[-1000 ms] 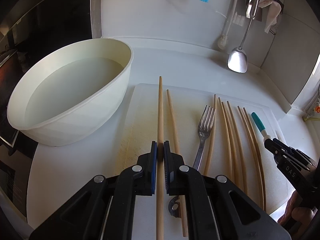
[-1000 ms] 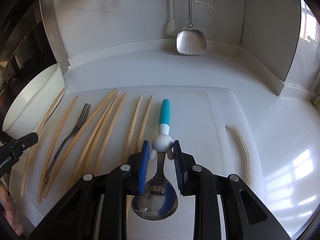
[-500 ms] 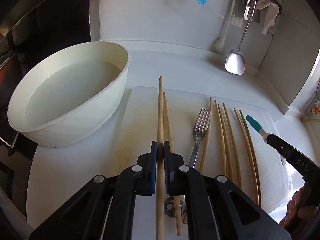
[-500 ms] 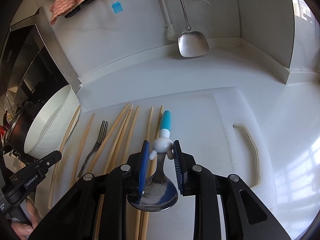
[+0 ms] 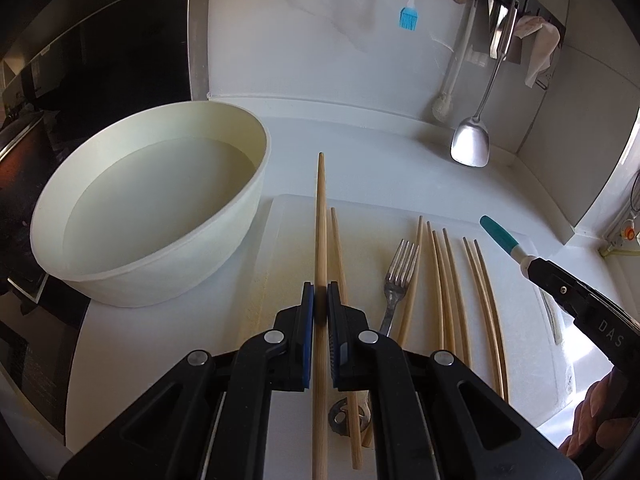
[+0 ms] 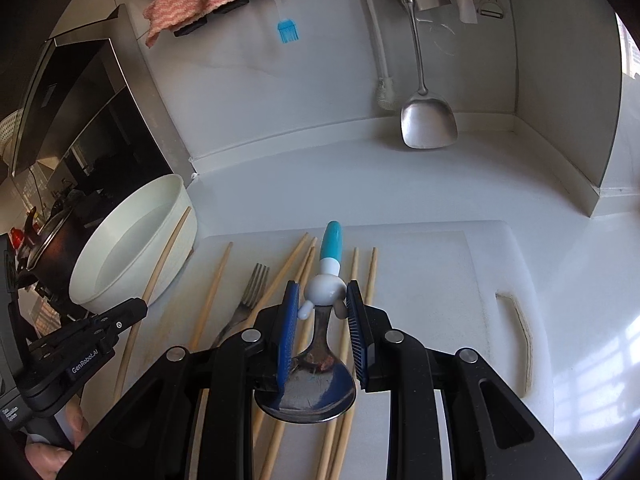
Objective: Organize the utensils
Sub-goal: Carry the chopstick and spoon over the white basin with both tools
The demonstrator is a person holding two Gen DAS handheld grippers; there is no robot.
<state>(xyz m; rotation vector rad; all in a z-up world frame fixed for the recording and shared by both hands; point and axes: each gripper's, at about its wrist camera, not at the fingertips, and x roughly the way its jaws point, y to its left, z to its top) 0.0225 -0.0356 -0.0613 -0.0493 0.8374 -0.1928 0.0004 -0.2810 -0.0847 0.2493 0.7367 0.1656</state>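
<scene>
Your left gripper (image 5: 320, 300) is clamped on one chopstick (image 5: 320, 216), its tip reaching past the cutting board (image 5: 288, 264) beside the white bowl (image 5: 152, 216). Your right gripper (image 6: 323, 308) grips the blue-handled spoon (image 6: 330, 248) above the remaining chopsticks (image 5: 448, 280) and fork (image 5: 400, 276) on the board.

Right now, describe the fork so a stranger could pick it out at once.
Find the white cutting board right of the big white bowl. Wooden chopsticks lie in a row along it. The fork lies among them, tines toward the wall: the only metal piece in that row.
</scene>
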